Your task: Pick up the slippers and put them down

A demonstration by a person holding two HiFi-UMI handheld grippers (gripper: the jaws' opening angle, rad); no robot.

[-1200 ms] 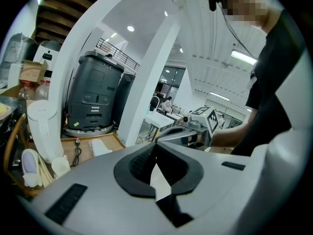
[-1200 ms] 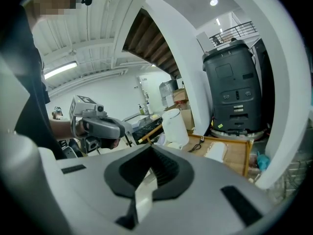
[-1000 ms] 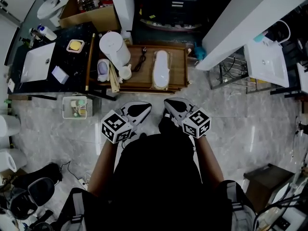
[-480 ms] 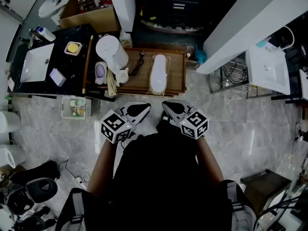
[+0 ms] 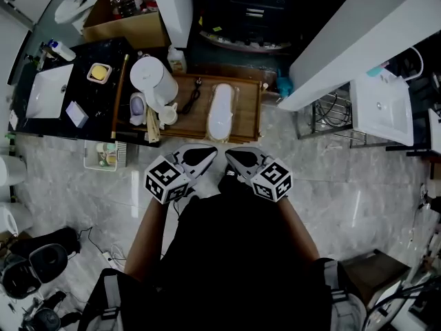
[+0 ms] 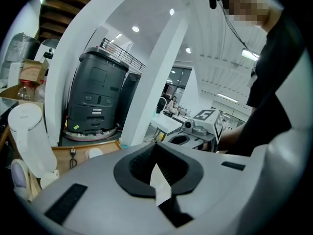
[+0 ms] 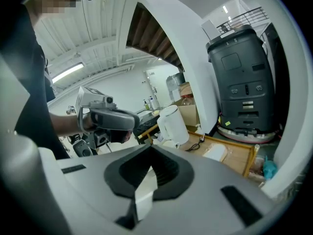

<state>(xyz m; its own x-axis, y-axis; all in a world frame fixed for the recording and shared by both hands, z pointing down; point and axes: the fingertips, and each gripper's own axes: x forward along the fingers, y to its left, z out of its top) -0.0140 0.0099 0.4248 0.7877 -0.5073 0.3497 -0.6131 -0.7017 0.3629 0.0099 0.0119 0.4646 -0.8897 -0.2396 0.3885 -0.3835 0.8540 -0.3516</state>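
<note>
nearest the person, the grey left gripper (image 5: 200, 158) and grey right gripper (image 5: 241, 160) hover side by side over the pale marble floor (image 5: 331, 185), jaws pressed together on nothing. farther ahead, a long white slipper (image 5: 220, 109) lies on a low wooden tray (image 5: 249, 112), beside a black plug cable (image 5: 191, 94).

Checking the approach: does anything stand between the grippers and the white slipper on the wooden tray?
Nothing visible does. The white slipper lies on the wooden tray ahead of the left gripper and right gripper, bare floor between.
</note>
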